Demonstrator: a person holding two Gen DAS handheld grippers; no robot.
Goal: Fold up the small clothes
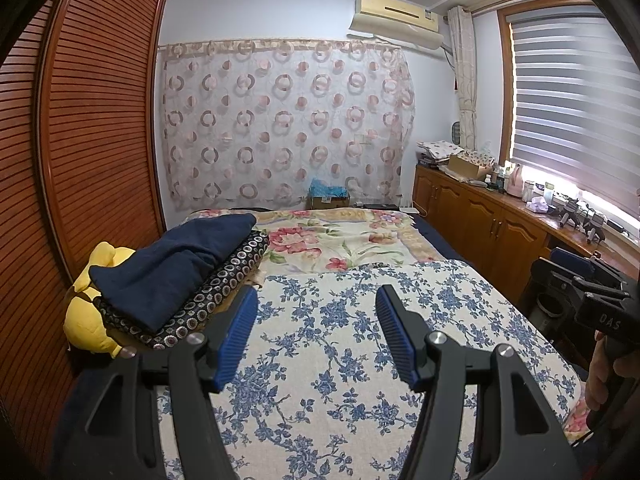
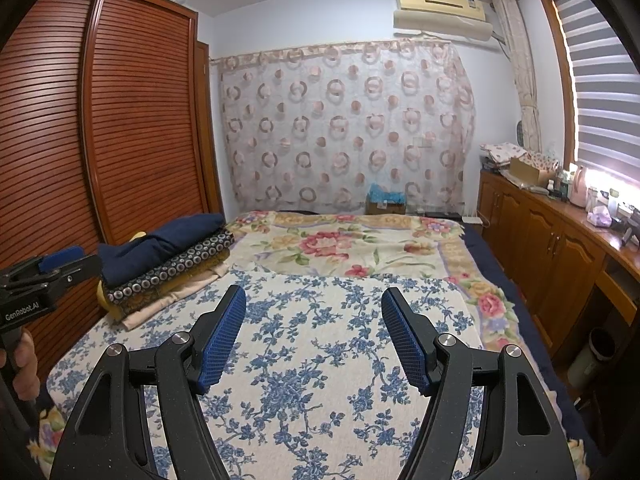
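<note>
Hovering above the blue-floral cloth (image 1: 340, 352) on the bed (image 2: 360, 248): left gripper (image 1: 316, 300) and right gripper (image 2: 314, 300), fingers spread wide, holding nothing. Folded clothes stack (image 1: 176, 276), at bed's left edge beside wardrobe (image 2: 132, 120).

Folded clothes stack (image 1: 176, 280) on bed's left edge: navy garment atop, circle-patterned piece beneath
</note>
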